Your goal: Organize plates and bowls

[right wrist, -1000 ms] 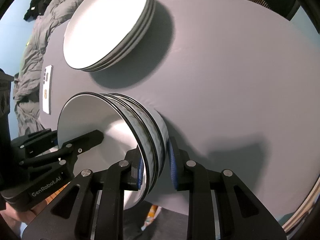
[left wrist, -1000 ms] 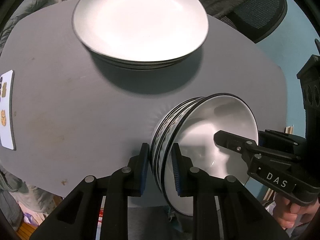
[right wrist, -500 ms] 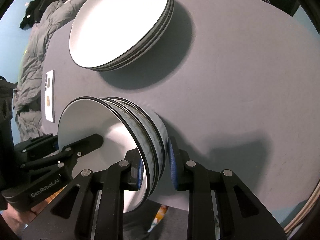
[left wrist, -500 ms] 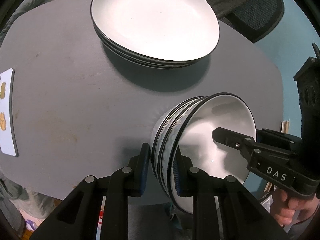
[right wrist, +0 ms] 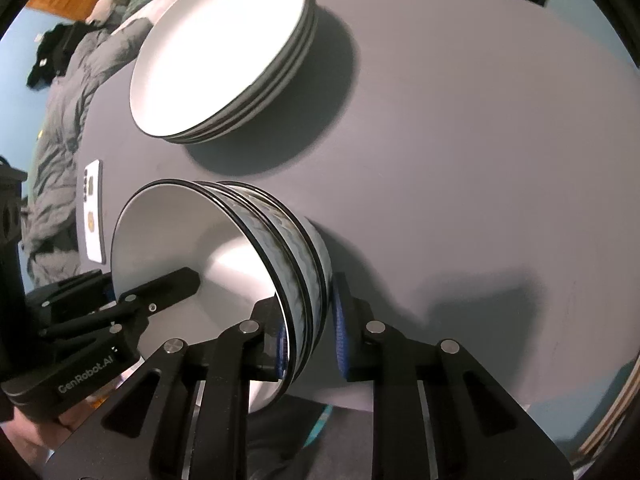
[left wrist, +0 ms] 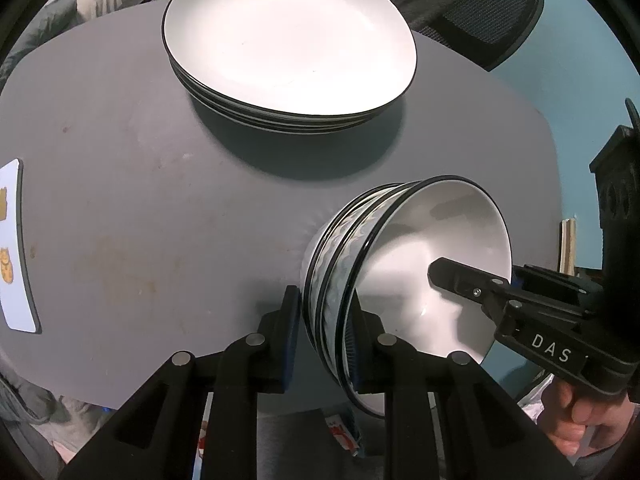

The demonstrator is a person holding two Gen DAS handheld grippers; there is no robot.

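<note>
A stack of nested white bowls (left wrist: pixel 432 256) with black rims and a blue-grey wave pattern hangs tilted over the near edge of the grey table (left wrist: pixel 140 200). My left gripper (left wrist: pixel 324 332) is shut on the stack's rim from one side. My right gripper (right wrist: pixel 308 332) is shut on the opposite rim of the same bowl stack (right wrist: pixel 192 248). Each gripper shows in the other's view with one finger inside the top bowl. A stack of white plates (left wrist: pixel 288 40) with black rims sits on the far part of the table; it also shows in the right wrist view (right wrist: pixel 224 44).
A white phone (left wrist: pixel 12 248) lies at the table's left edge, also seen in the right wrist view (right wrist: pixel 94 212). A black mesh office chair (left wrist: pixel 480 4) stands behind the table. Grey bedding (right wrist: pixel 60 120) lies beyond the left side.
Both grippers have carried the bowl stack forward over the table, toward the plates. The plate stack now sits closer and more central in both views.
</note>
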